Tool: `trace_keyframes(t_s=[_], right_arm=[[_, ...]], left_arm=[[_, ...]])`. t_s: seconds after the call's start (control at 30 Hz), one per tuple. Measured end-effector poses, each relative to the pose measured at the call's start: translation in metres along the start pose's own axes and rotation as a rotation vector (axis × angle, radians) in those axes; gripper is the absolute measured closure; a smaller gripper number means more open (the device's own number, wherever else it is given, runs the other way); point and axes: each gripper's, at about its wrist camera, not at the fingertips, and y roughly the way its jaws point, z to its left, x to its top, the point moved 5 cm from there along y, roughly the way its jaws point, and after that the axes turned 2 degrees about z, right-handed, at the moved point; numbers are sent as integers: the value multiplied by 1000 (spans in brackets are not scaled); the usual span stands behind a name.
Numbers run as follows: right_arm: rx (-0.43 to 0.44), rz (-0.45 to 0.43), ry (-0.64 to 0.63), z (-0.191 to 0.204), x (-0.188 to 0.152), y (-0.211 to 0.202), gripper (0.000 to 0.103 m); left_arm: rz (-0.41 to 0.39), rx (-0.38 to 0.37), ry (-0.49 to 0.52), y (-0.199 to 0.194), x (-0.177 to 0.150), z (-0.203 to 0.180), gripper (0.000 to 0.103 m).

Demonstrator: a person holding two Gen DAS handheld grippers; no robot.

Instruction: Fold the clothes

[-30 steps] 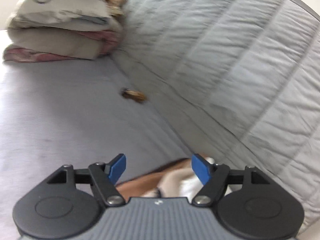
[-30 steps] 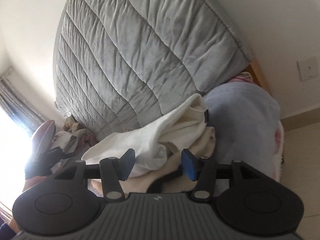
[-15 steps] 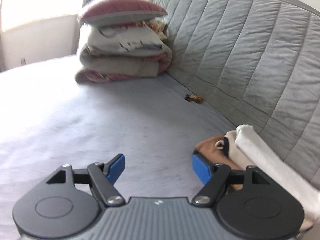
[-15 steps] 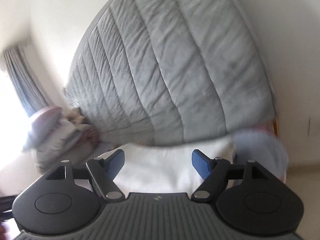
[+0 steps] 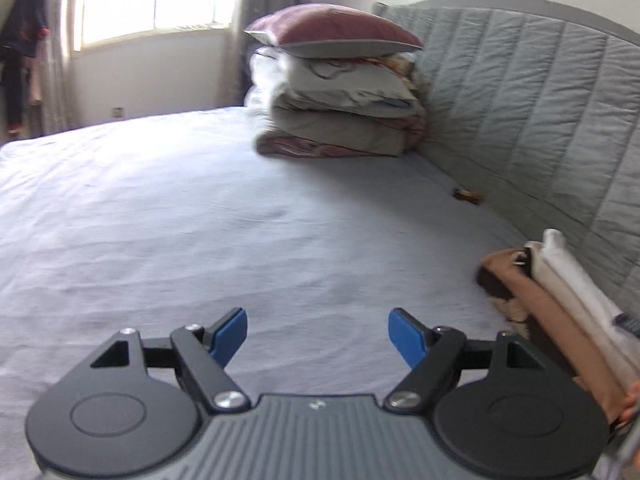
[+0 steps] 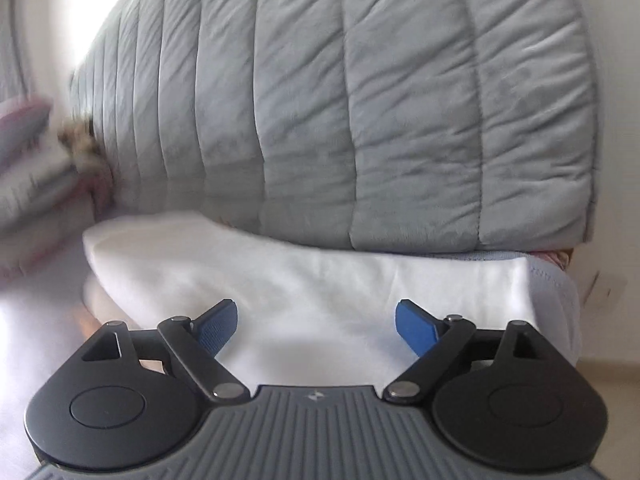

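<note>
white folded garment [image 6: 280,280] tops the clothes pile [image 5: 560,304].

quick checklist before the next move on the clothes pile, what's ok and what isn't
1. Left tongs empty, nothing between them: ok.
2. Right tongs jaws opening, blue pads clear of the white folded garment below: ok.
3. White garment lies flat on top of the pile: ok.
4. Tan-brown garment sits under the cream and white layers beside the grey quilted headboard: ok.
5. Pale bedsheet in front of the left tongs bare for folding: ok.
6. Whether unfolded clothes remain: cannot tell.
</note>
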Motion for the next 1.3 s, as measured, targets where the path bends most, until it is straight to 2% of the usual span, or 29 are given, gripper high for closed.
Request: trace_keyframes(t_s=[0.17, 0.37, 0.53, 0.6, 0.63, 0.73, 0.83, 0.9, 0.97, 1.03, 1.13, 1.2, 1.3], right_arm=[[104, -72, 13, 26, 5, -64, 13], [351, -13, -44, 94, -10, -130, 13], [597, 17, -132, 169, -13, -208, 12], [684, 32, -171, 195, -16, -236, 4], [724, 42, -204, 207, -20, -249, 1], [792, 47, -347, 239, -53, -275, 0], [811, 102, -563, 262, -122, -277, 0], [789, 188, -700, 267, -178, -265, 0], [773, 245, -766, 262, -228, -250, 0], [756, 252, -765, 255, -267, -243, 0], [772, 341, -683, 266, -282, -235, 0], [816, 319, -661, 280, -278, -236, 0], [751, 252, -675, 296, -281, -229, 0]], left_arm=[[-36, 42, 3, -24, -5, 22, 24], [-98, 84, 25, -66, -13, 53, 21], [-141, 137, 3, -97, -18, 89, 18], [-156, 158, -14, -108, -20, 104, 15], [-158, 166, -30, -111, -23, 113, 14], [-145, 195, -71, -110, -43, 138, 13], [-88, 239, -102, -92, -80, 162, 10], [-25, 270, -105, -72, -114, 177, 10], [77, 282, -75, -45, -152, 188, 10], [132, 318, -80, -25, -184, 203, 10], [130, 344, -105, -8, -200, 218, 10], [105, 342, -131, -1, -196, 225, 10], [69, 342, -130, 8, -183, 230, 6]])
